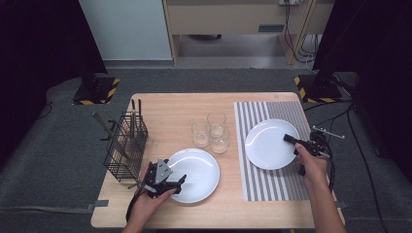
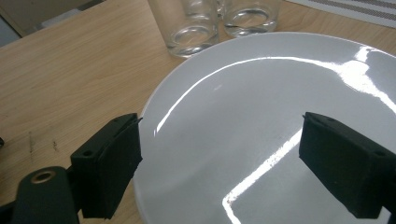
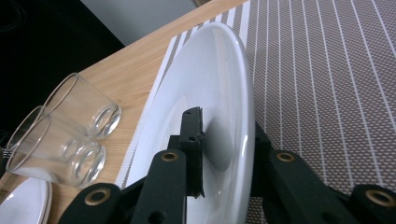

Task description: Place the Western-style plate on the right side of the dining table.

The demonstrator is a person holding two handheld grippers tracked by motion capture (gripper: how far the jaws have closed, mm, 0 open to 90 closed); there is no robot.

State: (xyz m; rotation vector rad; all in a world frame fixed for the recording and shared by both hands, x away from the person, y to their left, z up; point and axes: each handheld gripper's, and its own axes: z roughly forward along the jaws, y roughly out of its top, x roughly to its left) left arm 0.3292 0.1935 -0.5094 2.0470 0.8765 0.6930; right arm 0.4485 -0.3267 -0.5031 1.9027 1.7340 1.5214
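A white plate lies on the striped placemat at the right. My right gripper reaches in from the plate's right edge. In the right gripper view the plate has its rim between the jaws of my right gripper: one pad hangs just over its top face with a thin shadowed gap, and the other is hidden beneath. A second white plate rests on bare wood at the front left. My left gripper stands wide open across that plate's near-left rim, gripping nothing.
Three clear glasses stand between the plates, near the table's middle; two of them are just beyond the left plate. A black wire cutlery basket with utensils stands at the left edge. The person's hands come in from the front.
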